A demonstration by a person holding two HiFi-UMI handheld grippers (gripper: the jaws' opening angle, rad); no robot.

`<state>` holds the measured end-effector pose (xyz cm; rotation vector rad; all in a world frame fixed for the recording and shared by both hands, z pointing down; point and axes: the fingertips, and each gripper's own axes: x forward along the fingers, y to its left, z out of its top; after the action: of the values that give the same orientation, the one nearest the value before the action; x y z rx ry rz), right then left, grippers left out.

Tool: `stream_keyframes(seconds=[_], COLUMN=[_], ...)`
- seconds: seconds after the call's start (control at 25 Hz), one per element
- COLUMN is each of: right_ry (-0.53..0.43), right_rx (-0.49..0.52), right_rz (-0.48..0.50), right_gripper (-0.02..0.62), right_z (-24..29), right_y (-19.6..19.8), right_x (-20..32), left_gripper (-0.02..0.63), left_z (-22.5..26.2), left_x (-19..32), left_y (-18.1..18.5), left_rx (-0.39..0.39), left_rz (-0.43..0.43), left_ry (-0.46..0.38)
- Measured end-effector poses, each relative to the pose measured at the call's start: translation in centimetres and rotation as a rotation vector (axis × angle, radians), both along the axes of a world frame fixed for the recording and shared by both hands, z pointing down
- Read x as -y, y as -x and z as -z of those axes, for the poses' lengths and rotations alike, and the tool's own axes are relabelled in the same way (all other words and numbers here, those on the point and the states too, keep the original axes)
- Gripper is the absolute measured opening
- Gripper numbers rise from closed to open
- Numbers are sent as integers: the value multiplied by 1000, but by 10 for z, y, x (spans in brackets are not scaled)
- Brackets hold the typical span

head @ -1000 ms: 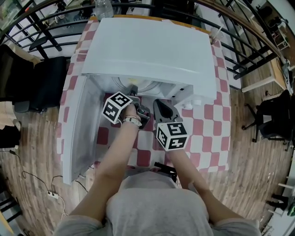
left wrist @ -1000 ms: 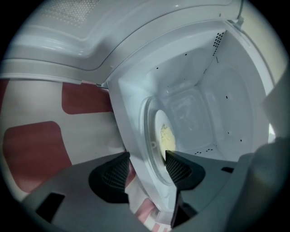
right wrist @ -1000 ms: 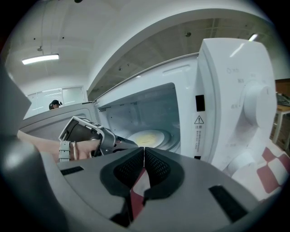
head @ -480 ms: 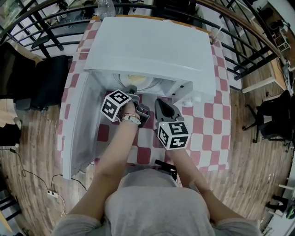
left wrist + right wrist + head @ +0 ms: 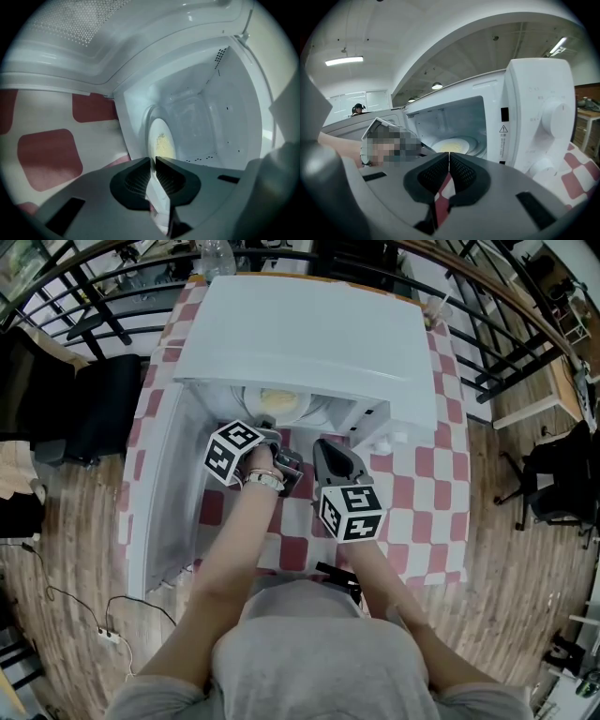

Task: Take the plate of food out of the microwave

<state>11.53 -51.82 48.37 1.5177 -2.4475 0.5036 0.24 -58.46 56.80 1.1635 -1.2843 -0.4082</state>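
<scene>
The white microwave (image 5: 309, 334) stands on the checkered table with its door (image 5: 155, 493) swung open to the left. Inside lies a white plate (image 5: 281, 401) with yellowish food (image 5: 161, 140), also visible in the right gripper view (image 5: 451, 144). My left gripper (image 5: 271, 427) is rolled on its side at the oven mouth. Its jaws are closing to a thin slit (image 5: 153, 160), and the plate's near rim sits at their tips. My right gripper (image 5: 328, 448) hangs just outside the opening, shut (image 5: 449, 154) with nothing in it.
The red-and-white tablecloth (image 5: 422, 474) shows in front and to the right of the oven. The control knob (image 5: 555, 115) is on the oven's right panel. A dark chair (image 5: 94, 409) and black railings (image 5: 487, 343) border the table; a bottle (image 5: 211, 254) stands behind.
The left gripper's cube has edged slightly left and up at the oven mouth. More of the plate shows in the opening. The right gripper has stayed in place.
</scene>
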Motion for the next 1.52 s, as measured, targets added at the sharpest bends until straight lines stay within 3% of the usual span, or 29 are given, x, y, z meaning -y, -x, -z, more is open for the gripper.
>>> stream_keyframes(seconds=[0.2, 0.64, 0.88, 1.36, 1.52], right_ry=[-4, -7, -10, 5, 8], right_rx=[-2, 1, 1, -2, -1], right_rz=[-5, 2, 0, 1, 3], right_gripper=[27, 26, 26, 26, 26], right_z=[2, 2, 4, -2, -4], right_y=[-2, 2, 2, 2, 3], right_x=[-2, -7, -8, -12, -10], left_gripper=[29, 9, 9, 14, 55], left_z=[4, 22, 25, 6, 2], left_x=[-4, -2, -3, -11, -7], left_y=[2, 2, 2, 4, 2], left_rx=[-35, -127, -163, -163, -169], left_rz=[16, 39, 49, 63, 54], left_ry=[-13, -185, -222, -148, -137])
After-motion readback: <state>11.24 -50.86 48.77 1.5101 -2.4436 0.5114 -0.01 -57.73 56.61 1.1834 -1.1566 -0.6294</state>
